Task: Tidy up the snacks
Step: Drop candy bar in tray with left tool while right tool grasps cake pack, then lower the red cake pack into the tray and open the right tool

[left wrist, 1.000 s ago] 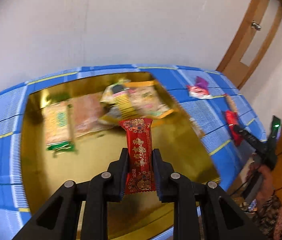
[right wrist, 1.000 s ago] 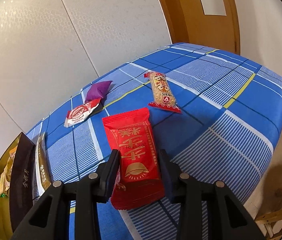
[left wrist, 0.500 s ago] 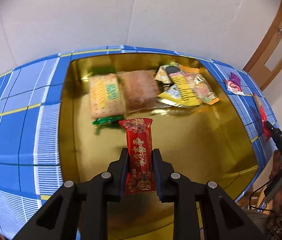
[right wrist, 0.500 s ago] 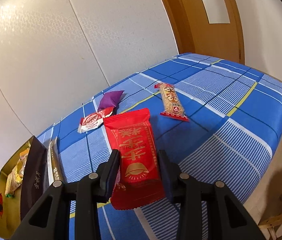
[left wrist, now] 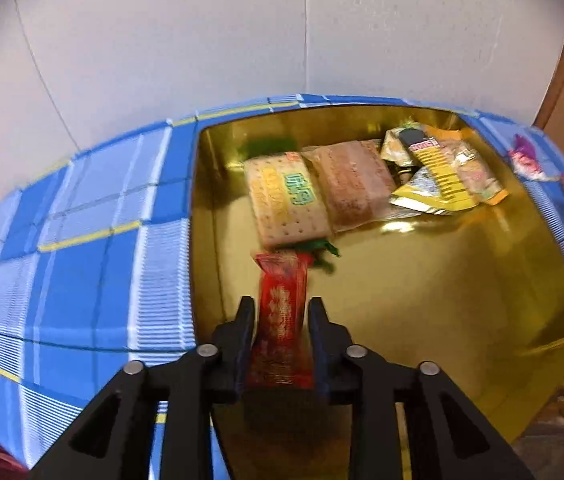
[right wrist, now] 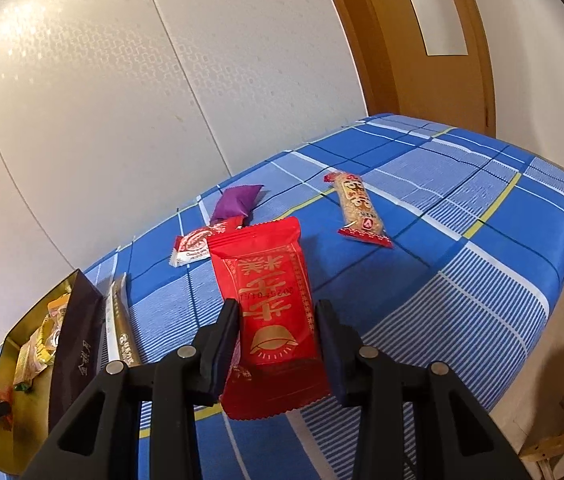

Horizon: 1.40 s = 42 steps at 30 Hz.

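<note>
My left gripper (left wrist: 280, 304) hangs over the gold tin (left wrist: 442, 300), near its left wall. Its jaws are opening; a narrow red snack bar (left wrist: 282, 292) is still between them, blurred and slipping down, with thin gaps at the pads. My right gripper (right wrist: 276, 308) is shut on a flat red packet (right wrist: 266, 272), held above the blue checked tablecloth (right wrist: 462, 280). Inside the tin lie a cracker pack (left wrist: 286, 200), a brown pack (left wrist: 352, 184) and yellow packets (left wrist: 442, 176).
On the cloth beyond the right gripper lie a purple sachet (right wrist: 238, 202), a red-and-white wrapper (right wrist: 196, 242) and a cereal bar (right wrist: 358, 208). The tin's dark lid (right wrist: 76, 340) leans at its side beside a gold bar (right wrist: 120, 328). A wooden door (right wrist: 422, 60) stands behind.
The left gripper has swung left and lower over the tin and its jaws have parted slightly around the red bar. The right gripper has lifted the red packet slightly and otherwise stayed.
</note>
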Each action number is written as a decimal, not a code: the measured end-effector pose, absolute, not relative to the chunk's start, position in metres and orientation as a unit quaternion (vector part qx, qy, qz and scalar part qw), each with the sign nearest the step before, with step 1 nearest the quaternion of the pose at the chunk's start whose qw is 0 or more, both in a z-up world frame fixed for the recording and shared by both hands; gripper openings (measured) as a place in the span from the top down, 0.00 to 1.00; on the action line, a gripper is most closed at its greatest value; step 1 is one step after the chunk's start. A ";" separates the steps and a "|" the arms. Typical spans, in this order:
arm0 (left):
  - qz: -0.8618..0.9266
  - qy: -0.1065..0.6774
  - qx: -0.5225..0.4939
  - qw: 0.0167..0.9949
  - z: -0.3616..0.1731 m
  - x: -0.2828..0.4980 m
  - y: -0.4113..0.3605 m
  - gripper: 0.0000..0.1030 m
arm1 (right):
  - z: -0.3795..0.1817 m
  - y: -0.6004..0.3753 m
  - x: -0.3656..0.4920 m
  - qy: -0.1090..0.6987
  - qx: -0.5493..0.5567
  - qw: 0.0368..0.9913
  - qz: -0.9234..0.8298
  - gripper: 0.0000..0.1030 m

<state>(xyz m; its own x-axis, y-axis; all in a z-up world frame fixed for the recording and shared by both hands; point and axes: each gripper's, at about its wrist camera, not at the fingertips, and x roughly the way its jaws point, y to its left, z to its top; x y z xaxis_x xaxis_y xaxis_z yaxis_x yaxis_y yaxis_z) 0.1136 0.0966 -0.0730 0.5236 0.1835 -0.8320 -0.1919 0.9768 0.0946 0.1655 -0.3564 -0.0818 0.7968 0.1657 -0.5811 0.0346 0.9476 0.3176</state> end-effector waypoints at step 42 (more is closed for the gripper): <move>0.127 0.410 -0.114 0.896 -0.025 0.070 0.121 0.15 | -0.073 -0.081 0.142 0.477 0.092 0.824 0.293 0.62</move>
